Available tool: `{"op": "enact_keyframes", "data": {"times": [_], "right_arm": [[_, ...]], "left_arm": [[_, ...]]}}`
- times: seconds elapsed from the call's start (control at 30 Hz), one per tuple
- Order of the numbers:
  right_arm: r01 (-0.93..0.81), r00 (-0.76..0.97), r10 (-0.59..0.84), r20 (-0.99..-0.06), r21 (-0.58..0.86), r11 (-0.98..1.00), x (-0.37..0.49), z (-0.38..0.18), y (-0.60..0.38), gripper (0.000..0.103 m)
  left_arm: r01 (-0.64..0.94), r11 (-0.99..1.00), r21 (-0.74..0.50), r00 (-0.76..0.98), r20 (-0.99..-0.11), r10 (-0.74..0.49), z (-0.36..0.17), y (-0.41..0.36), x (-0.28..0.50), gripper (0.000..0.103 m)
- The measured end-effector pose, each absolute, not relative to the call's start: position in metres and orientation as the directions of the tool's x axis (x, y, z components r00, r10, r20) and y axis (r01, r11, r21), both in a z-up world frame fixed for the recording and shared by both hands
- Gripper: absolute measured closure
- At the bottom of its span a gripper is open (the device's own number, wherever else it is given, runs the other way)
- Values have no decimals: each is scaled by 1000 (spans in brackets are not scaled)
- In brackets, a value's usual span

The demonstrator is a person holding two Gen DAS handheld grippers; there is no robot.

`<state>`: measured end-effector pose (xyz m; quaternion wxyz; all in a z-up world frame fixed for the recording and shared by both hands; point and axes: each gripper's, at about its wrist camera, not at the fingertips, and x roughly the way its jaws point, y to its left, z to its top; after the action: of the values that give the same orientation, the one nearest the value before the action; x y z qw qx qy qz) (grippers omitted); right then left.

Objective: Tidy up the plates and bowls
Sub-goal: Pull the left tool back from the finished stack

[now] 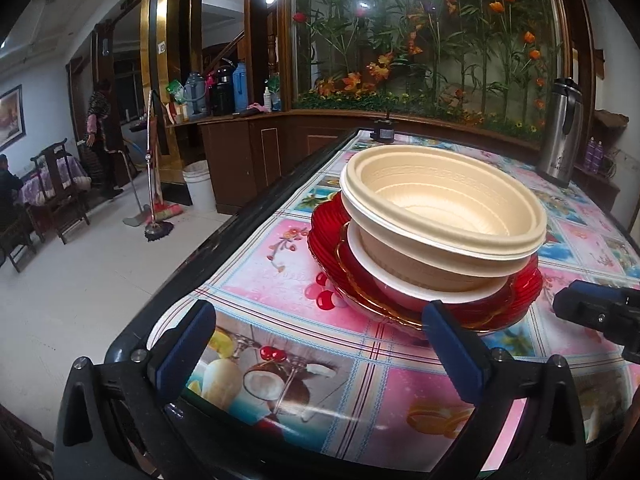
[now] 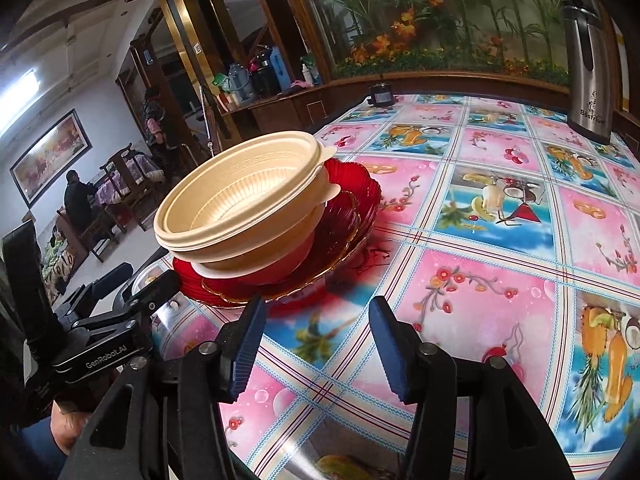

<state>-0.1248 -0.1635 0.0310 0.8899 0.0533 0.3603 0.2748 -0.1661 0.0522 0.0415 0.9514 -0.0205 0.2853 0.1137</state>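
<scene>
Here, beige bowl (image 1: 444, 204) nested in white bowl (image 1: 404, 284) — on red plates (image 1: 328, 240)

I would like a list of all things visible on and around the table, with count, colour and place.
beige bowls: two, nested, top of the stack
white-rimmed bowl: one, red outside, under the beige bowls
red plates: at least two, glassy, bottom of the stack; exact number unclear
white dish: one, at the near table edge, mostly hidden
tablecloth: one, pink and blue fruit print, covers the table
flask: one, steel and black, far right of the table
black object: one, far table edge; kind unclear
bucket: one, white, on the floor by the cabinet
left gripper: black, blue pads, open, empty
right gripper: black, blue pads, open, empty
</scene>
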Motion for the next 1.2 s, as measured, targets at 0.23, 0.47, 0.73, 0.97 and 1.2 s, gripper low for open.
{"op": "enact_keyframes", "data": {"times": [0.23, 0.47, 0.73, 0.97, 1.2], "right_arm": [[-452, 600, 518, -610, 276, 848, -128, 32, -162, 35], [-448, 611, 503, -611, 257, 856, -128, 32, -161, 23], [-441, 617, 491, -615, 246, 863, -126, 32, -161, 17], [-436, 618, 487, -617, 247, 866, -127, 32, -162, 17], [-430, 608, 499, -618, 272, 861, -124, 30, -165, 17]], "left_arm": [[-235, 972, 8, 795, -574, 197, 43, 59, -165, 0], [-207, 978, 11, 822, -540, 180, 49, 54, -173, 0], [-212, 975, 63, 836, -505, 214, 55, 43, -178, 0], [-227, 972, 61, 816, -533, 224, 55, 46, -174, 0], [-214, 974, 70, 805, -552, 217, 53, 46, -173, 0]]}}
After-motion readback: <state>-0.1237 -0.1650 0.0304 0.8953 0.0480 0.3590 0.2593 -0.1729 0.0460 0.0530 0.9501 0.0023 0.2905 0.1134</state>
